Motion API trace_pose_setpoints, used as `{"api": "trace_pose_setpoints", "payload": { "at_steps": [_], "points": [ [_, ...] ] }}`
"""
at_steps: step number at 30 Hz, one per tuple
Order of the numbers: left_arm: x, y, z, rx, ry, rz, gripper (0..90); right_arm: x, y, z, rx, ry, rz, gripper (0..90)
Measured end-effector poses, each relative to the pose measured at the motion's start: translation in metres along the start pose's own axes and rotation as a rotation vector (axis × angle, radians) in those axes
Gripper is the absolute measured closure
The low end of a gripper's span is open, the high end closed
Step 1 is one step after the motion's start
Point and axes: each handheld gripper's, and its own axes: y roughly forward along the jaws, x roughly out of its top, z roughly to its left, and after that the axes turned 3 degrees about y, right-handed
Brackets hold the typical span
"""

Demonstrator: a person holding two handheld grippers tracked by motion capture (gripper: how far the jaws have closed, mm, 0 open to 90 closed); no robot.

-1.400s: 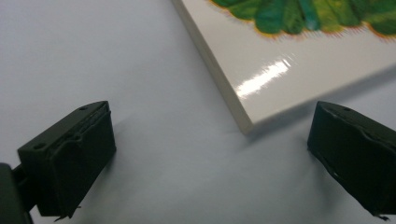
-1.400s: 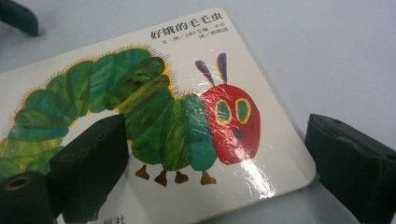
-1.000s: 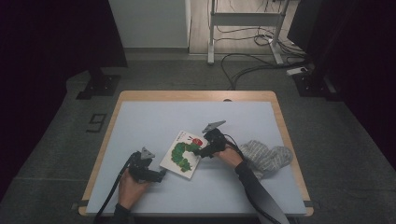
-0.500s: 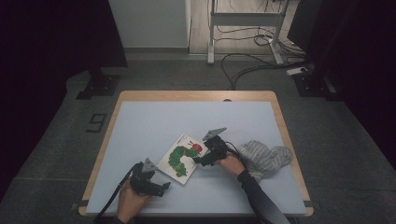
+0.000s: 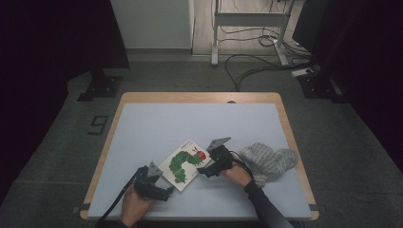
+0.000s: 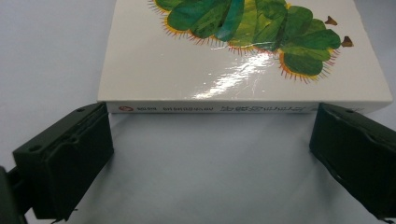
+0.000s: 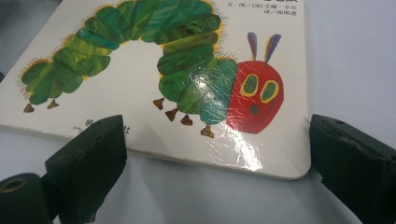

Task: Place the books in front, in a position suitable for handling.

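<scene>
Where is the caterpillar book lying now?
In the high view the book lies flat near the table's front edge, between the left gripper and right gripper.

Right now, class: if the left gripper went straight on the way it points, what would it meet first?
The book: its spine faces the open left gripper, squarely between the fingers, probably a short way ahead.

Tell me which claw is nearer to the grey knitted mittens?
The right claw: its hand lies just beside the grey knitted mittens. The left claw is beyond the book, at its spine edge.
</scene>
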Motion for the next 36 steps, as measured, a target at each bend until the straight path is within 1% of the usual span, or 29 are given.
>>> {"api": "trace_pose_setpoints", "payload": {
  "at_steps": [3, 4, 8, 10, 12, 17, 18, 23, 25, 27, 31, 33, 36],
  "points": [
    [0.003, 0.001, 0.005, -0.016, 0.019, 0.007, 0.0, -0.002, -0.001, 0.002, -0.018, -0.002, -0.005, 5.3],
    [0.003, 0.002, 0.007, -0.021, 0.026, 0.005, 0.0, -0.003, -0.001, 0.002, -0.025, 0.004, -0.004, 5.3],
    [0.007, 0.005, 0.014, -0.056, 0.048, 0.012, 0.0, -0.006, -0.005, 0.004, -0.052, 0.007, -0.003, 6.3],
    [0.011, 0.006, 0.018, -0.07, 0.066, 0.028, 0.0, -0.007, -0.005, 0.004, -0.055, 0.008, -0.008, 6.6],
    [0.013, 0.008, 0.023, -0.088, 0.086, 0.038, 0.0, -0.01, -0.008, 0.004, -0.061, 0.023, -0.012, 7.1],
    [0.018, 0.011, 0.03, -0.118, 0.125, 0.049, 0.0, -0.013, -0.011, 0.005, -0.07, 0.025, -0.016, 7.2],
    [0.019, 0.011, 0.031, -0.122, 0.133, 0.051, 0.0, -0.014, -0.012, 0.006, -0.073, 0.031, -0.016, 7.2],
    [0.018, 0.013, 0.033, -0.138, 0.167, 0.023, 0.0, -0.018, -0.015, 0.01, -0.087, 0.032, -0.014, 7.2],
    [0.016, 0.013, 0.034, -0.141, 0.179, 0.008, 0.0, -0.02, -0.016, 0.011, -0.096, 0.023, -0.01, 7.3],
    [0.015, 0.013, 0.033, -0.139, 0.179, -0.003, 0.0, -0.021, -0.017, 0.014, -0.107, 0.007, 0.0, 7.3],
    [0.007, 0.013, 0.032, -0.127, 0.163, -0.056, 0.0, -0.023, -0.017, 0.017, -0.12, -0.003, 0.0, 5.1],
    [0.007, 0.012, 0.031, -0.12, 0.159, -0.055, 0.1, -0.023, -0.015, 0.019, -0.12, -0.013, 0.004, 2.5],
    [0.007, 0.012, 0.03, -0.119, 0.156, -0.056, 0.1, -0.023, -0.014, 0.022, -0.141, -0.041, 0.025, 2.2]
  ]
}}
